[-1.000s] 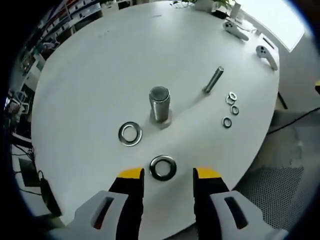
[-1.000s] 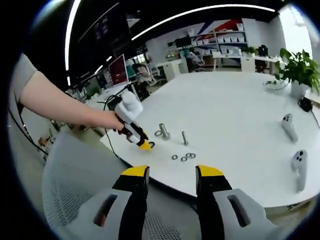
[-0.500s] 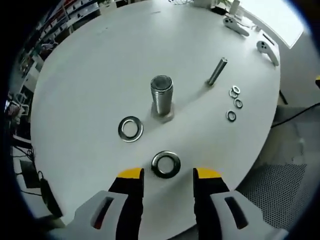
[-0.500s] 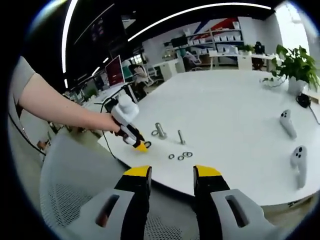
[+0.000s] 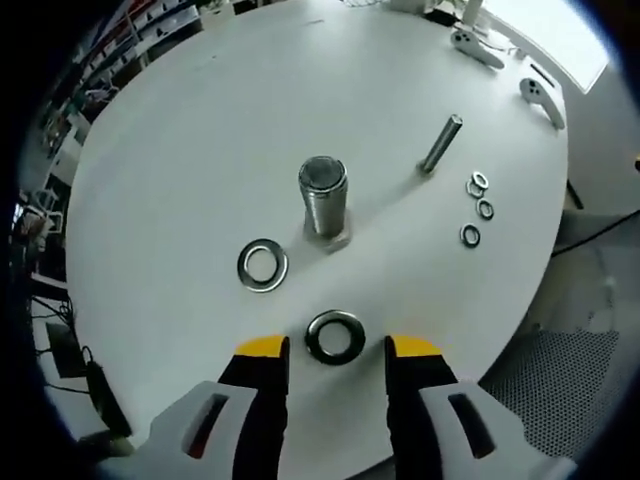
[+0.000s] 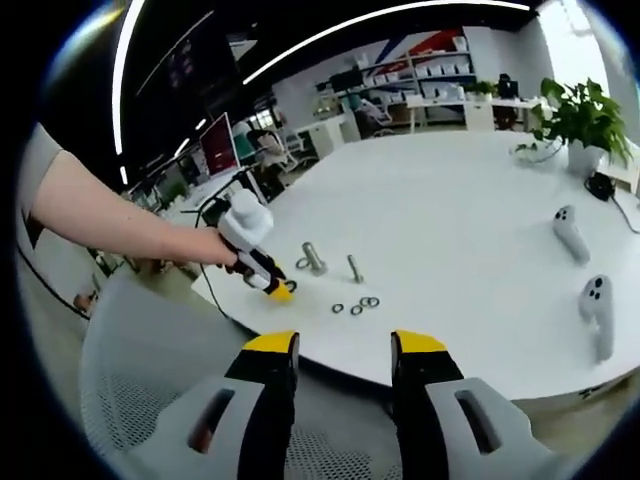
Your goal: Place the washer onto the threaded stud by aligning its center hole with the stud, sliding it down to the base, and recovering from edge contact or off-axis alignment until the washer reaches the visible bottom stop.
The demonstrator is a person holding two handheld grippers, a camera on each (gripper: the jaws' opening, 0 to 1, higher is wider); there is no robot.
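Hovering left gripper [image 5: 337, 352], jaws apart, near washer [image 5: 335, 337].

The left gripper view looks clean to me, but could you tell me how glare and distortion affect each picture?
Left gripper view: fisheye bows the white table into a dome; the thick stud and the near washer stay sharp under even light. Right gripper view: window glare washes out the top right corner, and the ceiling light strip curves.
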